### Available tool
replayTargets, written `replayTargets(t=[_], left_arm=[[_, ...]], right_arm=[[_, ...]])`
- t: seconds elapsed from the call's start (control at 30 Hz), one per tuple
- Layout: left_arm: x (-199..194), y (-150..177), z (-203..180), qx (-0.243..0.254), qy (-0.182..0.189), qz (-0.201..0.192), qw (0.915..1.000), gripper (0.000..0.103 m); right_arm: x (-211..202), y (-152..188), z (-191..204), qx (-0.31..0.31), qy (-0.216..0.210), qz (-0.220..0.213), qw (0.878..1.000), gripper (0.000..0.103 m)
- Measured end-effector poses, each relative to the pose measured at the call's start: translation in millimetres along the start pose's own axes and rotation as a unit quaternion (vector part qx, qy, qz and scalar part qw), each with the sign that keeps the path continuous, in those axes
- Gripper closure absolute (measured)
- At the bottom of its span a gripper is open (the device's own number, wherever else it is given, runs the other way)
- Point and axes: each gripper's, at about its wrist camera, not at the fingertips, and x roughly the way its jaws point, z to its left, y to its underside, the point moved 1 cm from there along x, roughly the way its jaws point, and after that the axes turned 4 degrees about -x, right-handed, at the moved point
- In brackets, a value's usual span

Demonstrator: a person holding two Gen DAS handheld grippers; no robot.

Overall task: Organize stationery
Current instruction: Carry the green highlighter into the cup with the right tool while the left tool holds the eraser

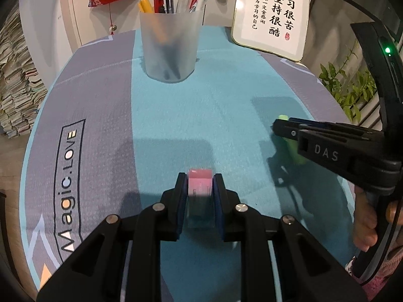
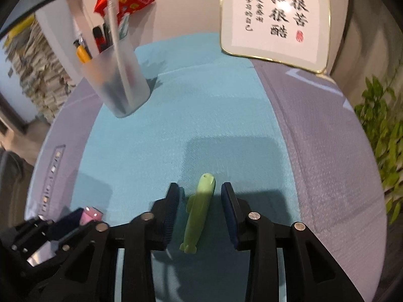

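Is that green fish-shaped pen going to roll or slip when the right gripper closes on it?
The green pen lies flat between the open right gripper. Its side fins probably stop it rolling. The smooth, tapered body may slip forward when squeezed. It looks rigid and light.

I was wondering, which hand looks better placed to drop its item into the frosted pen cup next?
Probably the left. The left gripper is already shut on the pink eraser, with the frosted cup straight ahead. The right gripper only straddles the green pen, its pads clear of it.
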Motion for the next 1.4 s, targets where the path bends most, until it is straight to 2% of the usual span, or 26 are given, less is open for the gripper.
replayTargets(t=[0.1,0.17,0.33,0.63,1.1,1.4], left_arm=[[-0.6,-0.4,1.1,0.001,0.01,0.003,0.9999,0.085],[-3.4,0.3,1.9,-0.001,0.023,0.006,0.9997,0.085],[-18.0,0.2,0.2,-0.001,0.024,-0.015,0.9996,0.085],[-38.2,-0.1,-6.0,0.005,0.022,-0.042,0.9989,0.085],[-60.2,2.2,-7.9,0.003,0.016,-0.069,0.9975,0.085],[-73.9,-3.7,-0.7,-0.005,0.014,-0.092,0.9956,0.085]], right_arm=[[-3.6,-0.3,-4.6,0.019,-0.028,-0.002,0.999,0.085],[-11.9,-1.6,-4.1,0.016,-0.031,-0.016,0.999,0.085],[-38.9,-2.7,0.6,0.005,-0.054,-0.053,0.997,0.085],[-63.5,3.4,8.7,-0.004,-0.063,-0.085,0.994,0.085],[-83.2,9.3,8.2,-0.003,-0.064,-0.102,0.993,0.085],[-96.3,1.3,16.6,-0.014,-0.064,-0.116,0.991,0.085]])
